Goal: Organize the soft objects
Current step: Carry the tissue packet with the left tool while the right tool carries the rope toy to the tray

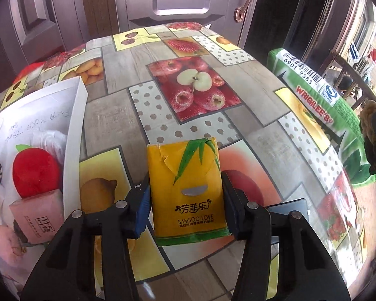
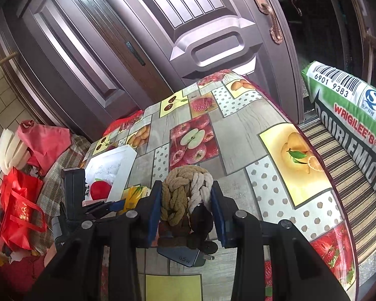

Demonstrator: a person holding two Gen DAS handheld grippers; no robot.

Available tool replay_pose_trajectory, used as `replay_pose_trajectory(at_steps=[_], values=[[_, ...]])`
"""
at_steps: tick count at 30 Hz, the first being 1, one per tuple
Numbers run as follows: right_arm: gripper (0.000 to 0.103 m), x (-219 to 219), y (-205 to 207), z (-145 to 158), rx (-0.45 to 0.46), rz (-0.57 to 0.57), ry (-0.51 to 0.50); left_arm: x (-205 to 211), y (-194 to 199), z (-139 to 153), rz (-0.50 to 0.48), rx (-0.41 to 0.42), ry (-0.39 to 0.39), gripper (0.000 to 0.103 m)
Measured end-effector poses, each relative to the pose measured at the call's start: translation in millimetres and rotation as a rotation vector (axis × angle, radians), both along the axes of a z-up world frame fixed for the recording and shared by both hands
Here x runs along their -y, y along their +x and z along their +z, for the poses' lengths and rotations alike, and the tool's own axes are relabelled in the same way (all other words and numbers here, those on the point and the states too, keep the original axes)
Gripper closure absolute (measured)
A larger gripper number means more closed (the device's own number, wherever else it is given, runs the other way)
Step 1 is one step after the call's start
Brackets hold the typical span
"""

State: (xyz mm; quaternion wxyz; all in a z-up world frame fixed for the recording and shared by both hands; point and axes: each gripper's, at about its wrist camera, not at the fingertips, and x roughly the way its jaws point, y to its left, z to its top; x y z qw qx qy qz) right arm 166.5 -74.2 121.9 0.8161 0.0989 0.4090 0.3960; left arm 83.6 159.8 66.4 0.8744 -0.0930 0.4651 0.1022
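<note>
Far left of my left gripper [image 1: 185, 195] sits the box [image 1: 37, 115] holding a red plush [image 1: 35, 173] and pink pack [image 1: 37, 220]. Left gripper pinches the tissue pack [image 1: 186, 193] by its sides, just above the table [image 1: 117, 115]; a squashy pack could slide out. Right gripper [image 2: 186, 205] clamps the rope knot [image 2: 185, 195], a charger [image 2: 185, 257] below it. Risk: clipping the box wall going left. Open table ahead; table edge and green pillow [image 1: 320, 110] right.

Charger [image 2: 185, 257] half-hidden under knotted toy [image 2: 185, 195]; box note's [image 1: 37, 123] handwriting — illegible.
</note>
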Motion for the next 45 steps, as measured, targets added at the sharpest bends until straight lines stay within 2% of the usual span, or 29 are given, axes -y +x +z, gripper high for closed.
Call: replay_pose_trajectory(at_steps=[7, 13, 21, 28, 38, 41, 45], values=[[0.067, -12, -16, 26, 0.064, 0.029, 0.028, 3, -38, 49, 0.033, 0.131, 0.027, 0.054], [0.067, -23, -35, 49, 0.113, 0.069, 0.039, -6, -76, 88, 0.097, 0.235, 0.032, 0.054], [0.067, -49, -62, 79, 0.192, 0.146, 0.063, -24, -128, 127, 0.189, 0.35, 0.07, 0.054], [0.067, -83, -81, 93, 0.237, 0.235, 0.057, -57, -174, 138, 0.307, 0.396, 0.082, 0.054], [0.067, -145, -93, 117, 0.312, 0.331, 0.046, -132, -237, 157, 0.533, 0.469, 0.108, 0.054], [0.067, -169, -95, 110, 0.304, 0.369, 0.025, -144, -239, 151, 0.555, 0.459, 0.103, 0.053], [0.067, -207, -96, 84, 0.25, 0.435, -0.036, -160, -224, 128, 0.563, 0.401, 0.087, 0.053]])
